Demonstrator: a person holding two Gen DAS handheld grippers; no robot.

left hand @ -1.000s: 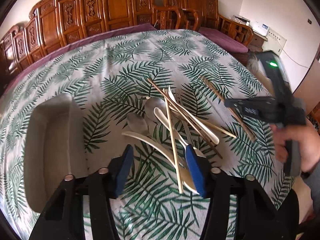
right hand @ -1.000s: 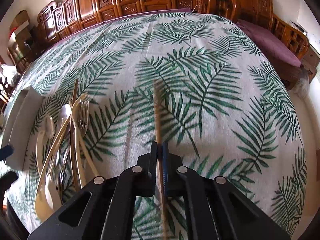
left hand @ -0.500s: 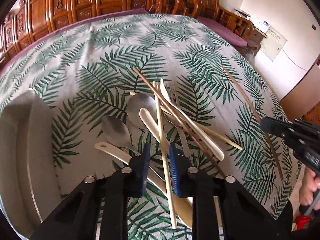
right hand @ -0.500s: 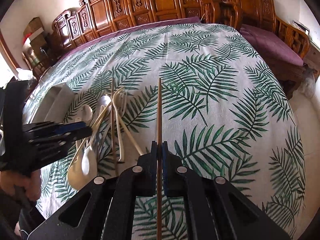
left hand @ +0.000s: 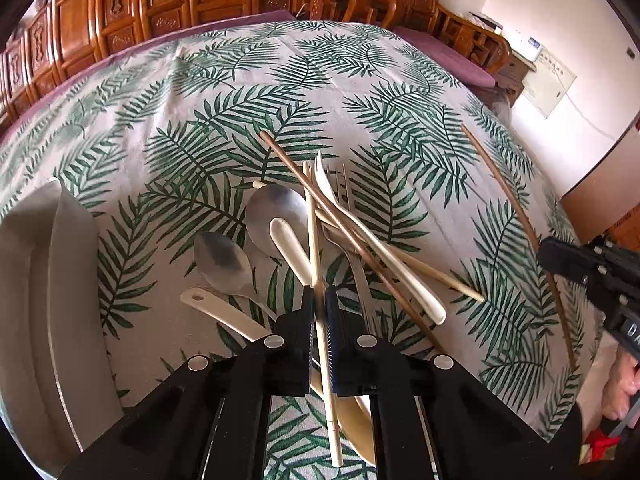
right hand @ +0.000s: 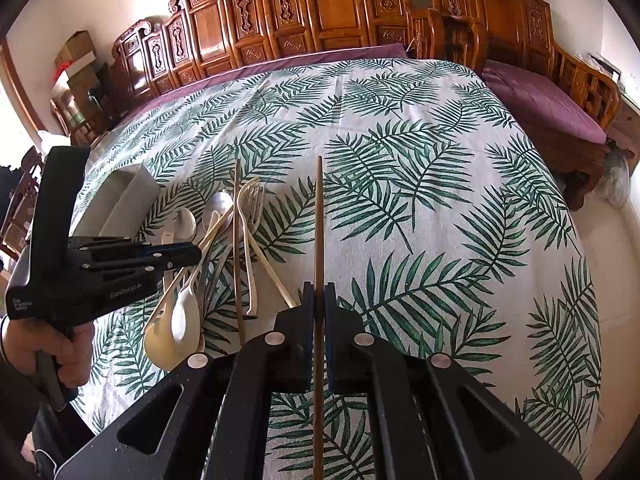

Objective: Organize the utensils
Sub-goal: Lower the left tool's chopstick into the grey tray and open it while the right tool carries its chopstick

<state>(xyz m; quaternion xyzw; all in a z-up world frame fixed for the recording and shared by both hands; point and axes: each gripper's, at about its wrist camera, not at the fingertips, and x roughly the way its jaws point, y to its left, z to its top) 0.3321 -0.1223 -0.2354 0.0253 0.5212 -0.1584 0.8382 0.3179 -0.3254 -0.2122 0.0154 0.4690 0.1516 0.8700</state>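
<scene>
Now your left tongs (left hand: 319, 308) have just clamped a pale chopstick (left hand: 314, 240) mid-frame; right tongs (right hand: 319, 300) hold a brown chopstick (right hand: 319, 220), so a lift can follow.

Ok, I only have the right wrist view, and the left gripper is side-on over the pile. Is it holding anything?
Observer: Yes. The left gripper is shut on a pale chopstick.
Operator: Where along it?
Observer: Roughly mid-length. The near end sticks out behind the fingers, above a cream spoon bowl.
Operator: And the tray?
Observer: The white tray has a raised divider, and I see no utensils in the part that shows.
</scene>
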